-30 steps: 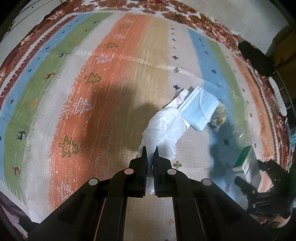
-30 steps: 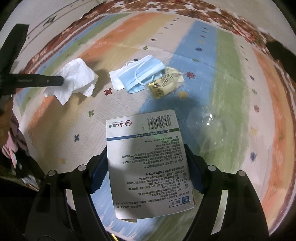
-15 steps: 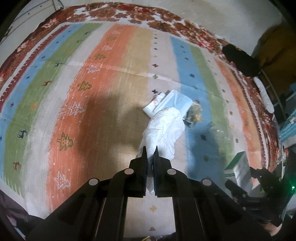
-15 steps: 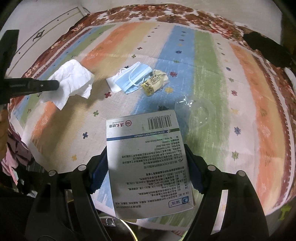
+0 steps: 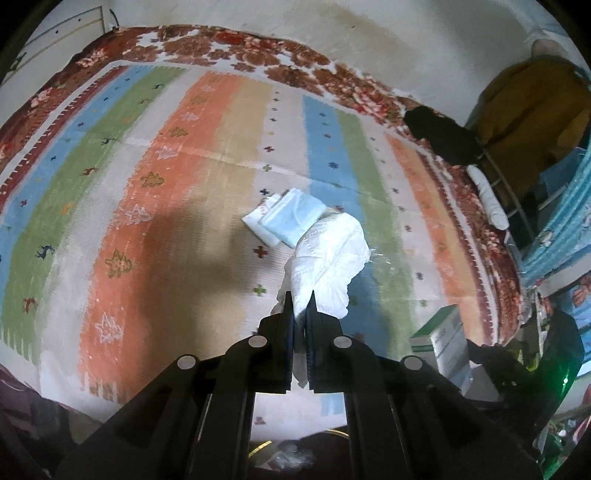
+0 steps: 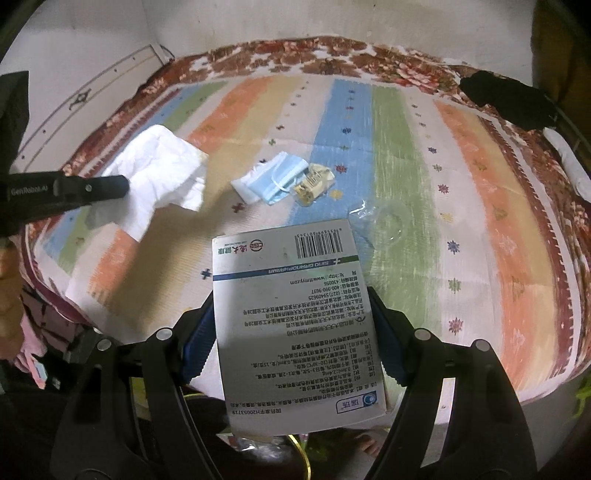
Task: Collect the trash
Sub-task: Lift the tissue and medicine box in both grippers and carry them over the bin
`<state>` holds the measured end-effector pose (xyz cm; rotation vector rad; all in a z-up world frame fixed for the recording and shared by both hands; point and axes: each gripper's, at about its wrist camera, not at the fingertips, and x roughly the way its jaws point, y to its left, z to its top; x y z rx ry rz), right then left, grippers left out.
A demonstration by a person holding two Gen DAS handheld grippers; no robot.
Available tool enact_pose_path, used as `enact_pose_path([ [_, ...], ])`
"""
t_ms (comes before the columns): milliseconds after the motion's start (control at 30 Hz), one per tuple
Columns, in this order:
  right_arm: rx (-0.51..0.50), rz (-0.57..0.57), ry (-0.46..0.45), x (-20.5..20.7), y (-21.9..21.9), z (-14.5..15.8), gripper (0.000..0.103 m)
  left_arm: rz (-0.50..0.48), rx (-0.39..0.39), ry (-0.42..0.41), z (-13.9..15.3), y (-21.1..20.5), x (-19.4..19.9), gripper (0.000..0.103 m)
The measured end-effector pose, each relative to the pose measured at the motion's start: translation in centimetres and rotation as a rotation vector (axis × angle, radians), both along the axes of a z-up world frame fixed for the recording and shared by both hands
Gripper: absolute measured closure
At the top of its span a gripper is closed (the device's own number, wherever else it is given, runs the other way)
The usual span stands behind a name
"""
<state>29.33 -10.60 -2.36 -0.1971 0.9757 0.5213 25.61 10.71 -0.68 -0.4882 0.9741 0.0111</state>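
Note:
My left gripper (image 5: 300,301) is shut on a crumpled white tissue (image 5: 327,258) and holds it above the striped rug (image 5: 177,192); it also shows in the right wrist view (image 6: 162,177). My right gripper (image 6: 295,306) is shut on a white medicine box (image 6: 295,317) with a barcode, also seen in the left wrist view (image 5: 441,341). On the rug lie a blue face mask (image 6: 277,181), a yellowish wrapper (image 6: 314,181) and a clear plastic piece (image 6: 384,225). The mask shows in the left wrist view (image 5: 291,218).
A black object (image 6: 506,99) lies at the rug's far right edge. The rug's near edge (image 6: 480,384) drops off below the box. A wall (image 5: 295,33) runs behind the rug. Blue patterned fabric (image 5: 561,236) and yellow cloth (image 5: 532,99) stand at the right.
Both grippers have pulled back and up from the rug, carrying the tissue and the box. The mask, wrapper and plastic stay in place and look smaller.

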Motion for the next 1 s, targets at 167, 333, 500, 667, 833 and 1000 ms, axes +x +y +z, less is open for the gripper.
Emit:
enact_pose_path([
  [167,0.042,-0.011,-0.017,-2.4,-1.0,1.1,0.033,-0.014,-0.012,-0.047,1.3,-1.0,-2.1,0.099],
  [333,0.074,-0.008,-0.047,-5.0,-1.6,2.0,0.033,-0.032,-0.027,-0.077,2.1,-2.1,-4.3,0.099],
  [500,0.103,-0.02,-0.073,-7.4,-2.7,2.5,0.033,-0.053,-0.012,-0.103,2.5,-3.5,-6.3,0.099],
  [667,0.133,-0.041,-0.085,-9.3,-4.3,2.7,0.033,-0.073,-0.019,-0.117,2.4,-4.6,-8.0,0.099],
  [833,0.171,-0.044,-0.084,-11.0,-5.5,2.8,0.033,-0.088,-0.03,-0.145,2.5,-5.6,-10.7,0.099],
  [1000,0.198,-0.035,-0.073,-12.7,-6.4,2.4,0.033,-0.105,-0.065,-0.152,1.9,-5.9,-12.6,0.099],
])
